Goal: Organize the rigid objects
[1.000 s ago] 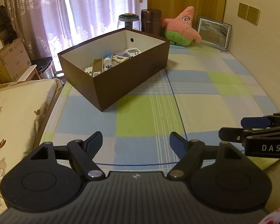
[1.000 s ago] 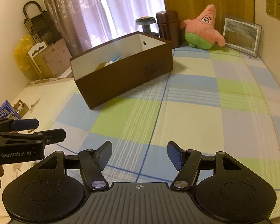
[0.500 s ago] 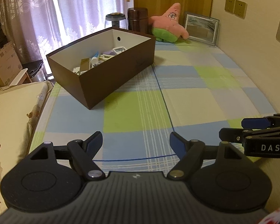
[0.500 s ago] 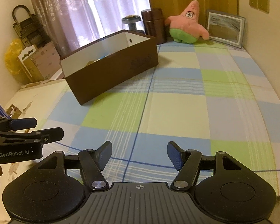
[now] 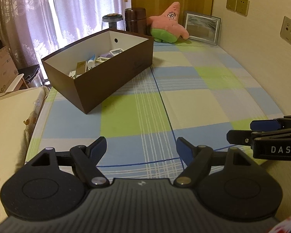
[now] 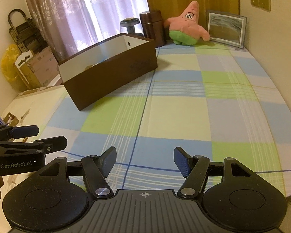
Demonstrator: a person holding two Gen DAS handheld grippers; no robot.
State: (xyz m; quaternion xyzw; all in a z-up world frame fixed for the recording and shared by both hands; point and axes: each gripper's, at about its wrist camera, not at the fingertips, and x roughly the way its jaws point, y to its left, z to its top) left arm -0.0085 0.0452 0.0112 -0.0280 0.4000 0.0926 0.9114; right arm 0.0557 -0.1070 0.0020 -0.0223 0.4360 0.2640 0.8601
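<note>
Left gripper [image 5: 141,149]: jaws spread, holding nothing, low over the checked cloth [image 5: 194,104].
Right gripper [image 6: 145,159]: jaws likewise apart, empty.
Box [image 5: 114,81]: far left on the cloth, well away from both grippers.
Small items [image 5: 99,60]: lying inside the box.
Handling: probably light, stiff, perhaps slick plastic; pinch each across its narrow sides.
</note>
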